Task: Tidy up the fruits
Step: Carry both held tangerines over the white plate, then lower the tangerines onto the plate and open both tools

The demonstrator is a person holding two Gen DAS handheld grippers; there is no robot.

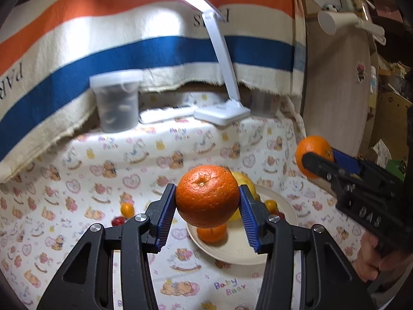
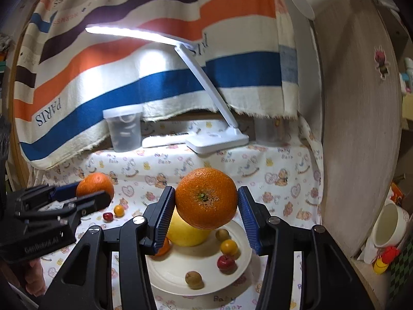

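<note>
In the left wrist view my left gripper [image 1: 206, 191] is shut on a large orange [image 1: 206, 201], held above a cream plate [image 1: 232, 254]. My right gripper [image 2: 206, 192] is shut on a second large orange [image 2: 206, 199] above the same plate [image 2: 165, 271]. Each gripper also shows in the other's view: the right gripper [image 1: 316, 155] at the right with its orange [image 1: 313, 146], the left gripper [image 2: 95, 190] at the left with its orange [image 2: 94, 183]. On the plate lie a big yellow fruit [image 2: 188, 236], a tangerine [image 2: 164, 250] and several small fruits.
A small orange fruit [image 2: 118, 210] and a small red fruit [image 2: 107, 216] lie on the printed tablecloth left of the plate. A lit white desk lamp [image 2: 216, 142] and a lidded plastic tub [image 2: 125, 131] stand at the back. A round wooden board [image 2: 361, 129] and a mug [image 2: 389, 228] are on the right.
</note>
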